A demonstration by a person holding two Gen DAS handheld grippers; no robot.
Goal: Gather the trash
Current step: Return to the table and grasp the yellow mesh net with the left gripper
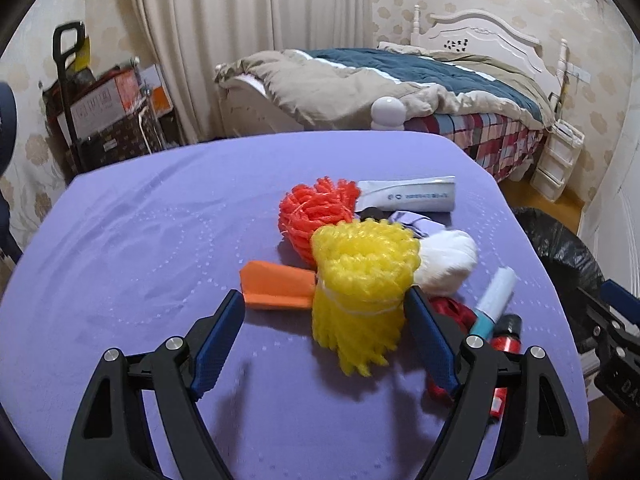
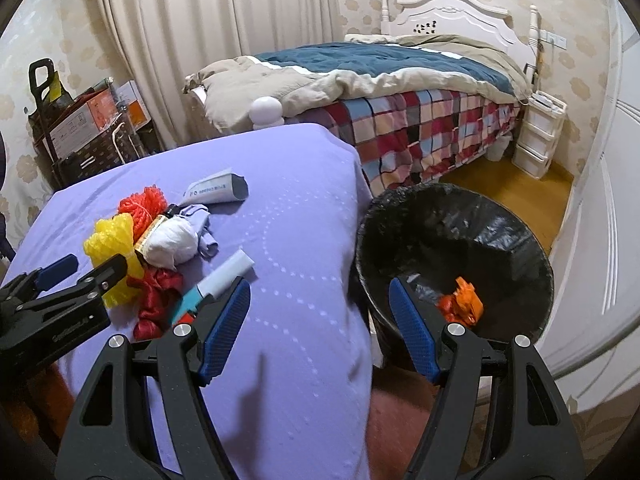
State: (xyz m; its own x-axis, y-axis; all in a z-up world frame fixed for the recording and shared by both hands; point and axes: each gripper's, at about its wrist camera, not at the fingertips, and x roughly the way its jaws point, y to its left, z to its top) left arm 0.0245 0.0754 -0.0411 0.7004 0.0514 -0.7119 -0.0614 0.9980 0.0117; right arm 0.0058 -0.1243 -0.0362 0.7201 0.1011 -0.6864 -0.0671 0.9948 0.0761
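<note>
My left hand-held gripper stands apart, nothing clamped, the yellow mesh just beyond its tips on the counter; closing could snag neighbouring scraps (they touch). My right hand-held gripper gapes empty beside the bin.

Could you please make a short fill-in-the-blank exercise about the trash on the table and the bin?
1. The table is covered with a cloth of ____ colour.
2. The trash bin is lined with a ____ bag.
3. The left tongs stand open around the ____ mesh bundle.
4. The piece of trash already in the bin is ____ in colour.

Missing words: purple; black; yellow; orange
</note>
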